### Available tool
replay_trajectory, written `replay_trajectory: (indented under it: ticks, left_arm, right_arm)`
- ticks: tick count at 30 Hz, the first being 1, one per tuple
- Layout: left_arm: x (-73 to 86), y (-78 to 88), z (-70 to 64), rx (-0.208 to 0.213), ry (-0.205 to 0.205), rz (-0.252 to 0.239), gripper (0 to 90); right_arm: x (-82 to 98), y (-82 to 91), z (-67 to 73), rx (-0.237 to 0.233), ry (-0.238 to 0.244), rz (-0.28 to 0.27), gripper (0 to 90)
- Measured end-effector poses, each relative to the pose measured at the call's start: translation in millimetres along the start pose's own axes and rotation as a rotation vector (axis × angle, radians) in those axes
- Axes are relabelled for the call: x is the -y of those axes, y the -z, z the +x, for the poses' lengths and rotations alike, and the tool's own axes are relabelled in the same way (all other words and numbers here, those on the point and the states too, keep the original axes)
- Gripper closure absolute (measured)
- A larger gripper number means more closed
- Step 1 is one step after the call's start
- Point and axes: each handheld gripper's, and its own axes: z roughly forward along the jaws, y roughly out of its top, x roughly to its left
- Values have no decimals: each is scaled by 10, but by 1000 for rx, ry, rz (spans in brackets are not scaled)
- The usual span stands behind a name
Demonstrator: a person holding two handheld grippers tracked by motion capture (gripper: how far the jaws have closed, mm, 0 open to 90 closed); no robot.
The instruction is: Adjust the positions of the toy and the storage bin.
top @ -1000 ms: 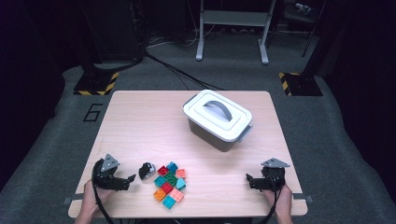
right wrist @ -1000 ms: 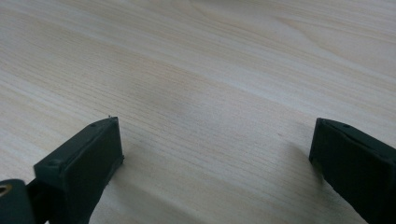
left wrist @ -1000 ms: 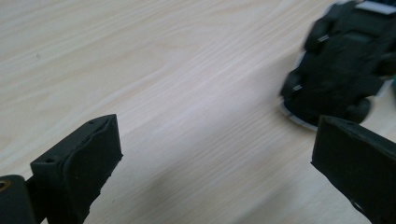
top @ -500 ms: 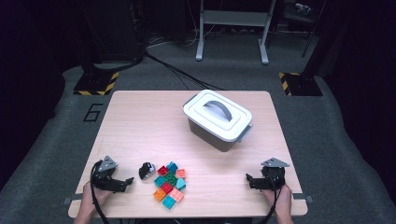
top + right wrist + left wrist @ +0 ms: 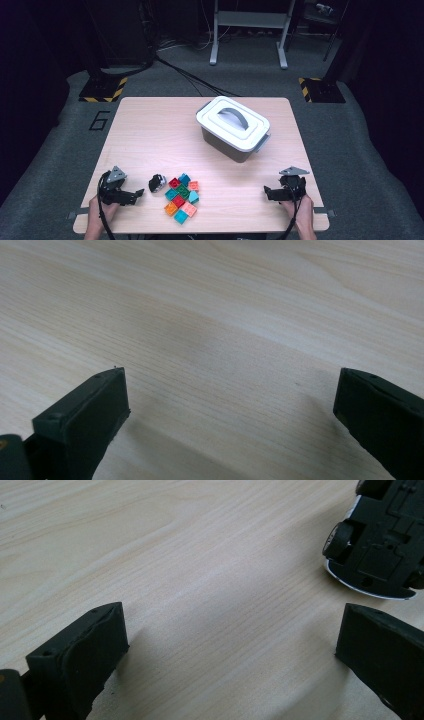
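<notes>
A small black-and-white toy car (image 5: pixel 157 183) lies on its side on the wooden table (image 5: pixel 150 135), its black underside (image 5: pixel 380 535) facing my left gripper. Just left of it, my left gripper (image 5: pixel 135 194) rests near the front left edge, open and holding nothing (image 5: pixel 230 655). Right of the car sits a cluster of coloured bricks (image 5: pixel 181 198), red, teal, green and orange. A white-lidded grey box (image 5: pixel 232 128) with a grey handle stands at the back right. My right gripper (image 5: pixel 268 193) stands open over bare wood (image 5: pixel 230 415) near the front right edge.
Bare tabletop stretches across the left and back left. Beyond the table lies grey carpet with cables, a metal stand's legs (image 5: pixel 247 35) and yellow-black striped floor blocks (image 5: pixel 102 90).
</notes>
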Motion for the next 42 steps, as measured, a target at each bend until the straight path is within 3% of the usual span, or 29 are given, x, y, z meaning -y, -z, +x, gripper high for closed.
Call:
replay_trajectory:
  ticks: [11,15,17,25,32,42]
  left_arm:
    - [-10,3,1,5,4,13,1]
    - [-14,3,7,4,-6,15,2]
    - [-15,1,7,5,-6,14,2]
    - [-17,1,9,3,-10,16,1]
    - [-18,2,9,4,-10,18,1]
    - [-19,-2,11,4,-10,16,2]
  right_arm:
    - [-266,281,-17,-39,-17,-52,2]
    - [-441,393,1,-51,-12,-55,0]
    - [-555,456,12,-53,14,-70,0]
    - [-945,607,106,-95,36,-120,0]
    - [-1390,561,246,-111,109,-133,0]
    - [-1785,331,284,-130,122,-102,0]
